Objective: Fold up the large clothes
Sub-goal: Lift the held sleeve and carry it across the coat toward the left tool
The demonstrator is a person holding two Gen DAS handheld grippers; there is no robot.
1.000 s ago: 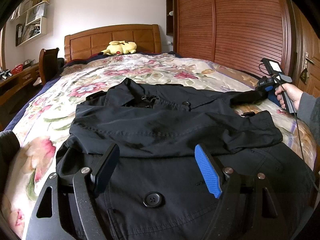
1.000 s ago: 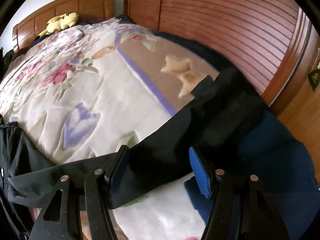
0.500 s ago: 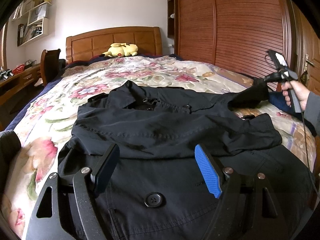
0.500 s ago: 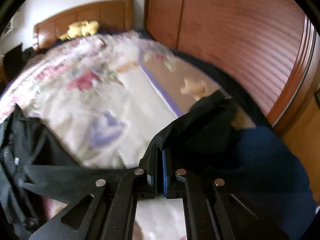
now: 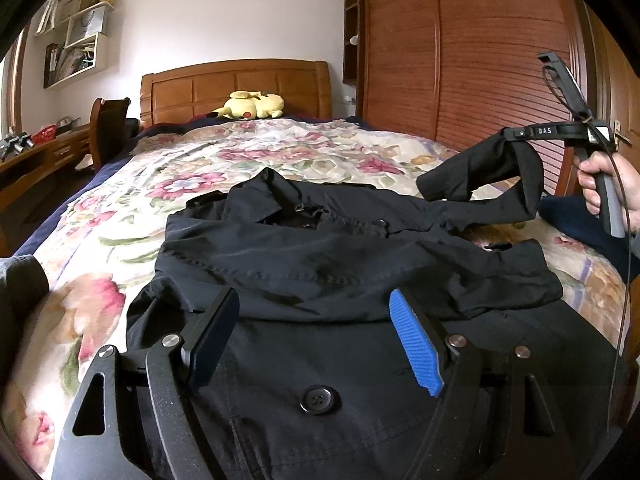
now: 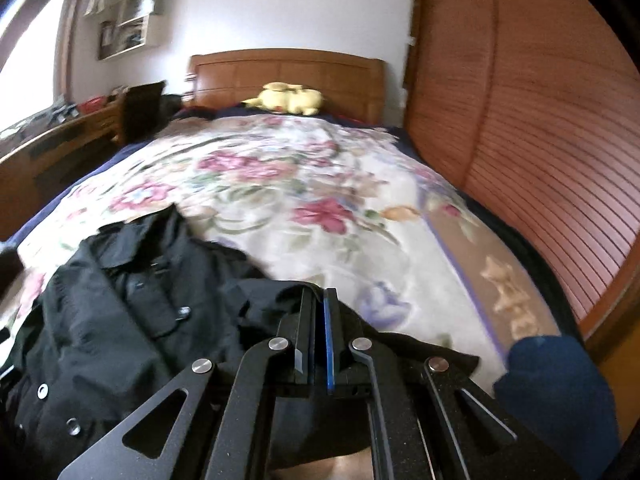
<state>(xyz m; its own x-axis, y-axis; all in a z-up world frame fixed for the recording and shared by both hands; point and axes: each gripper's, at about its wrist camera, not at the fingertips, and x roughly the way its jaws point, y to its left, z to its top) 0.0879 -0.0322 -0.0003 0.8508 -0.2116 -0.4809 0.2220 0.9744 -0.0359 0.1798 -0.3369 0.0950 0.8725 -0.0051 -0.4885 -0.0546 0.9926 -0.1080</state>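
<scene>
Bedroom with white walls fills the left wrist view: one bed under a floral quilt, one wooden headboard, one yellow plush toy lying at the head end, a slatted wooden wardrobe along the right side and wall shelves holding papers at upper left. One black coat lies spread on the quilt, one sleeve folded across its chest. The left hand-held gripper hangs just above the coat's lower front with its jaws wide apart and nothing between them; one large button shows below it. At the right edge a hand grips the right hand-held gripper, which is clamped on the other sleeve and lifts it off the bed. In the right wrist view, which is blurred, the same bed, headboard, plush toy and wardrobe appear; the right hand-held gripper's jaws are pressed together on black sleeve cloth, and the coat lies lower left.
</scene>
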